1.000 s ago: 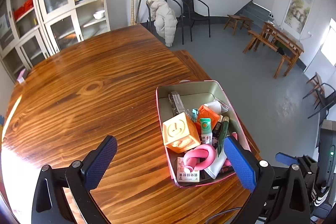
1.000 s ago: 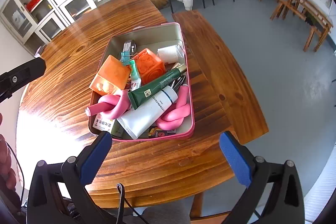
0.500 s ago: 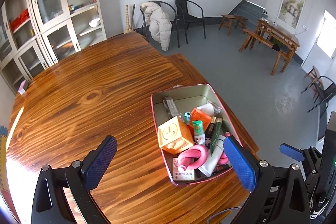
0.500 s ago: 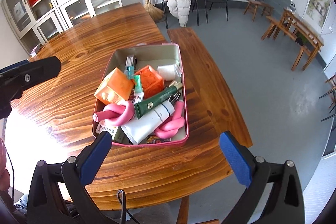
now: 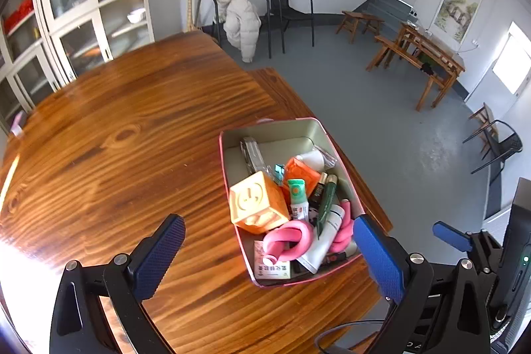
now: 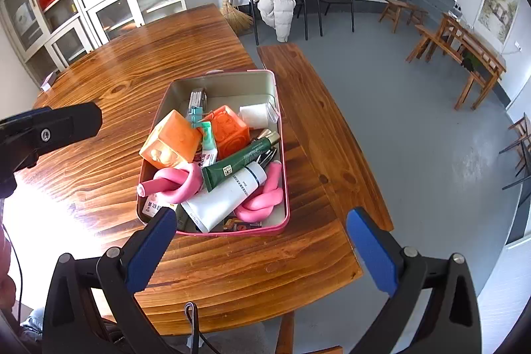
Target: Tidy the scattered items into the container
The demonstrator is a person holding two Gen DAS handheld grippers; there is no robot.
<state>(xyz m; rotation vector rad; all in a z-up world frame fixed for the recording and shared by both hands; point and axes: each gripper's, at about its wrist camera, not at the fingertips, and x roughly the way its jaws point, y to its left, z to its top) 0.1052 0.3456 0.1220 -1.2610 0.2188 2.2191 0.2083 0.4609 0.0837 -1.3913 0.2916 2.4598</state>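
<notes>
We hold both tools raised over the table with nothing in them: the left gripper has its jaws spread wide and empty, and the right gripper is likewise spread wide and empty. We judge this pulled-back stance fits a job that looks finished, since no loose item shows on the wood in either view.

The tin, pink outside and pale inside, sits near the table's edge, at about 4 o'clock in the left view and dead centre, toward 12 o'clock from the right fingers, in the right view. A bench runs beside it at 3 o'clock.

Inside, the load is heaped toward the near end, leaving the far end mostly bare. Two orange blocks sit mid-tin: the lighter block at 9 o'clock, the darker block beside it. A green tube lies slantwise over a white tube. Two pink twists flank these: one twist at 8 o'clock, the other twist at 4 o'clock. A white packet rests toward the far right wall.
</notes>
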